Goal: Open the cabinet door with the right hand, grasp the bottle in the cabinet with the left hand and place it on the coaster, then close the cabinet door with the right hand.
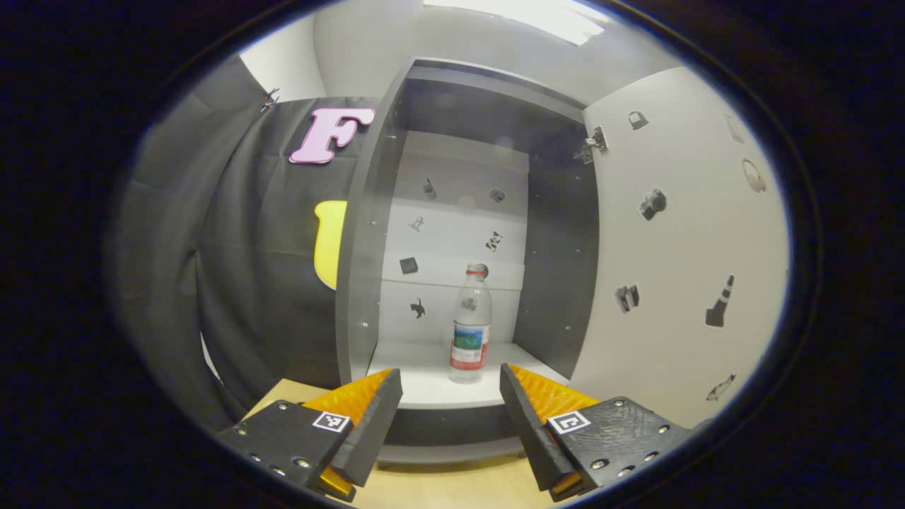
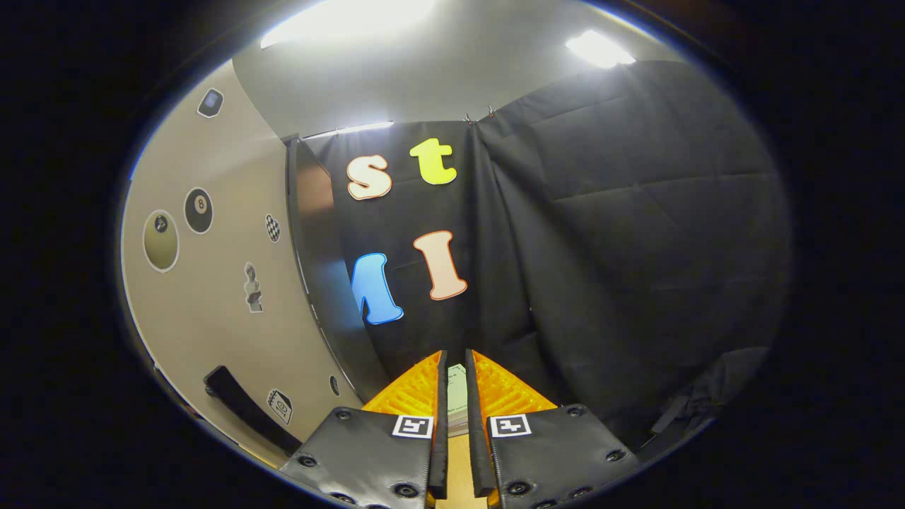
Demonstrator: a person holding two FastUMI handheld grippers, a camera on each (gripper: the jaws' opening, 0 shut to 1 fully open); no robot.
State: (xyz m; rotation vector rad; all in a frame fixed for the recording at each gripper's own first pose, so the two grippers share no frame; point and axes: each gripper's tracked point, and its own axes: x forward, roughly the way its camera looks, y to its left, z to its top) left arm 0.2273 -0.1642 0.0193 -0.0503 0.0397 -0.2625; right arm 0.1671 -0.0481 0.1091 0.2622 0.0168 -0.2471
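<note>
Door's swung wide, and your left hand-held gripper [image 1: 451, 396] sits in front of the cabinet [image 1: 368, 233] with its fingers spread apart, nothing between them. The bottle [image 1: 471, 323] stands upright on the cabinet's bottom shelf [image 1: 417, 378], near the front and well apart from both side walls. It's tall, narrow and looks close to empty, so watch it: clip it with one finger before the other arrives and it'll likely tip or skid toward the back. Come in level and centred. Your right hand-held gripper [image 2: 453, 382] has its fingers nearly together, gripping nothing, just beside the open door [image 2: 212, 297] and its dark handle [image 2: 244, 408]. Drift that hand into the door and it could swing back across your left arm's path.
</note>
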